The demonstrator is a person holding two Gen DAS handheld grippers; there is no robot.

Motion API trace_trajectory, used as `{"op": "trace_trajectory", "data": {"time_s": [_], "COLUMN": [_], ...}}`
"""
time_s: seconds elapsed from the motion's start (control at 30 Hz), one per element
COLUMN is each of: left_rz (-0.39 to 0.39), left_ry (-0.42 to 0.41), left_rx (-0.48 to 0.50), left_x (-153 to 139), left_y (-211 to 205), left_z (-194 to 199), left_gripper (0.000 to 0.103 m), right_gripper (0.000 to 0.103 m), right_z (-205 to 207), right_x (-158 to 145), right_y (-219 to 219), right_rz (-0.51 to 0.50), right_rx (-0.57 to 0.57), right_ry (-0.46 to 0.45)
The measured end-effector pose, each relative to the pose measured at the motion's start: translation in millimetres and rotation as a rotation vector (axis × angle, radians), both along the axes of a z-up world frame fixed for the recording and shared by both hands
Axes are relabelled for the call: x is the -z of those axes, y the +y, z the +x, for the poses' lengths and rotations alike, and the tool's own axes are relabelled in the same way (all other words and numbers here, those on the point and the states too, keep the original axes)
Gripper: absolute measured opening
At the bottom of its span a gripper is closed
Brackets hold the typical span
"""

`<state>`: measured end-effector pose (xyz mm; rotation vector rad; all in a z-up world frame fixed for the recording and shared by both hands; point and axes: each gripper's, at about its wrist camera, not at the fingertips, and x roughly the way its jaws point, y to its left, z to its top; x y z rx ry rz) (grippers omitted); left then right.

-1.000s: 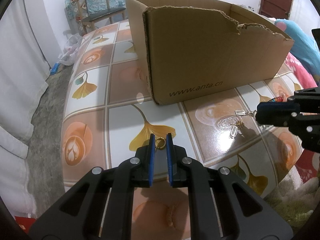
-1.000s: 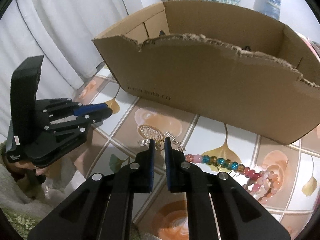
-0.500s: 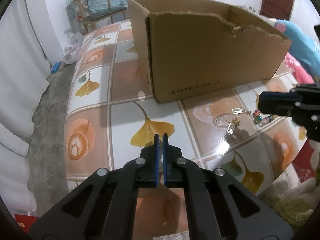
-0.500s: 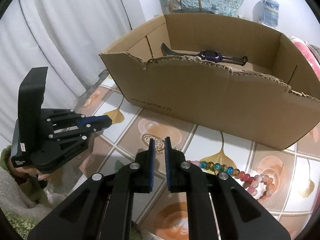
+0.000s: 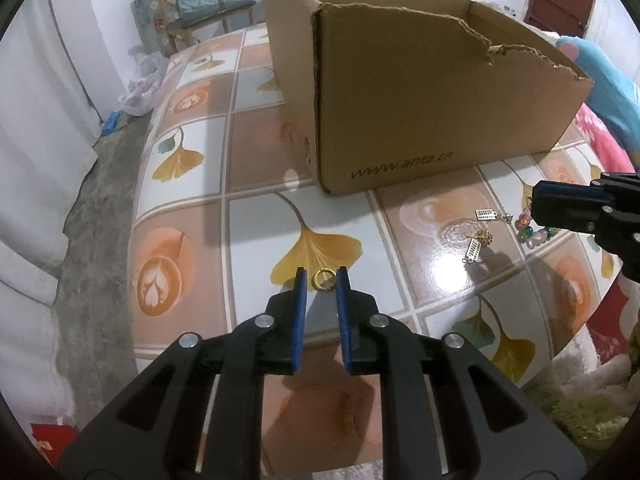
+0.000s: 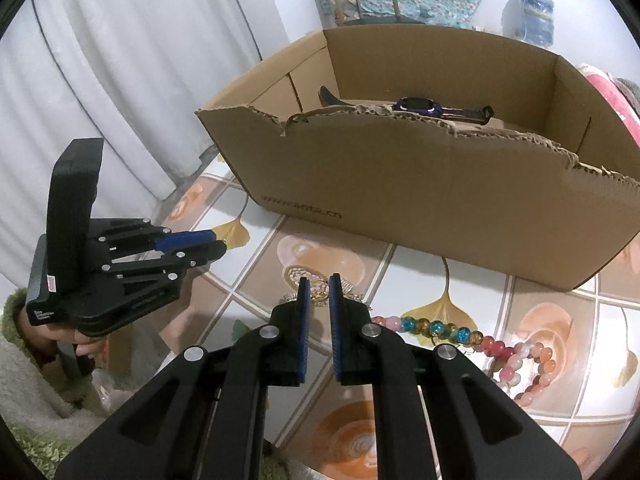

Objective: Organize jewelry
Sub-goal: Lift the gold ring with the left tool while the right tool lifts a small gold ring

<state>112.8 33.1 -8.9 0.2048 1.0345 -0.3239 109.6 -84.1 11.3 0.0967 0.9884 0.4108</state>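
The left gripper [image 5: 321, 278] has just been opening its jaws after pinching shut half a second ago; the gold ring [image 5: 323, 279] lies flat between the tips, unpressed, in front of the cardboard box [image 5: 440, 120]. The right gripper [image 6: 319, 289] stays narrow around an earring [image 6: 319, 293]; contact unclear. A watch [image 6: 420, 107] lies lengthwise in the box.

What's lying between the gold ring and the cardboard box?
Nothing: left wrist view shows only bare patterned tabletop between the gold ring and the cardboard box.

The left gripper [image 5: 321, 280] points steeply down, its jaws just opened slightly apart, while the right gripper [image 6: 320, 292] tilts down, jaws narrowly parted.
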Motion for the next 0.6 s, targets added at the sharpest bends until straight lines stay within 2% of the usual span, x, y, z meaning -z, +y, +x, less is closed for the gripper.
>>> {"op": "trace_trajectory", "data": {"time_s": [0.4, 0.53, 0.6], "left_rz": [-0.028, -0.005, -0.007], "left_ry": [0.025, 0.014, 0.008], "left_rx": [0.0, 0.013, 0.007], "left_x": [0.9, 2.5, 2.2], "left_y": [1.3, -3.3, -2.4], "left_z": [4.0, 4.7, 3.7], "left_gripper": [0.014, 0.013, 0.01], "right_gripper": [0.01, 0.01, 0.01], "right_z": [-1.9, -4.1, -5.8], "right_x": [-4.3, -7.8, -9.4], "right_y": [-2.5, -4.3, -4.5], "right_rz": [0.016, 0.02, 0.022], "right_rx": [0.014, 0.021, 0.023], "right_ry": [-0.015, -0.024, -0.031]}}
